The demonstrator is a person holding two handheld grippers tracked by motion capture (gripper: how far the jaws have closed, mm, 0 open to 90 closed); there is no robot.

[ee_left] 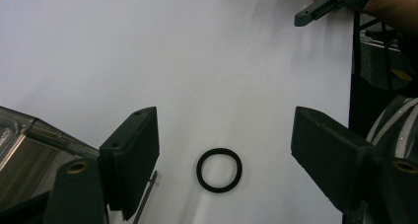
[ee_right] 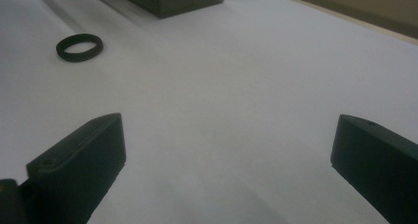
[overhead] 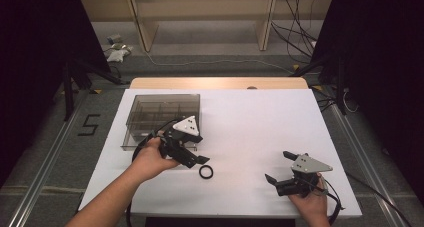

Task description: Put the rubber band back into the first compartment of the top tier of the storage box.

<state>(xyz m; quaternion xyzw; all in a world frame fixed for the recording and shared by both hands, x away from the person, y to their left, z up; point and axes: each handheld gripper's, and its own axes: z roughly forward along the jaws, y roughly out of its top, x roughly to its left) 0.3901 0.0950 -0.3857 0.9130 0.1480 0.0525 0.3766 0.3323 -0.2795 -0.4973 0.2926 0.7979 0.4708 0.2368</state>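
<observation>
- White table [overhead: 250, 117] stood on grey floor, wooden shelving behind.
- Smoky compartment box [overhead: 162, 118] sat at left.
- Left gripper [overhead: 196, 159] hovered wide, empty, over a thin black ring [overhead: 206, 172] lying flat.
- Right gripper [overhead: 280, 168] gaped wide, empty, well apart.

High view: left tool [overhead: 192, 154] covers the near right corner of the smoky box [overhead: 150, 112]; the box's compartments are too dim to count. Small items on the floor [overhead: 117, 49] beyond the counter [overhead: 250, 117] are too small to identify. Left gripper view: box cut off at the left edge; right tool [ee_left: 325, 4] cropped at the top edge. Right gripper view: box cut by the top edge.
</observation>
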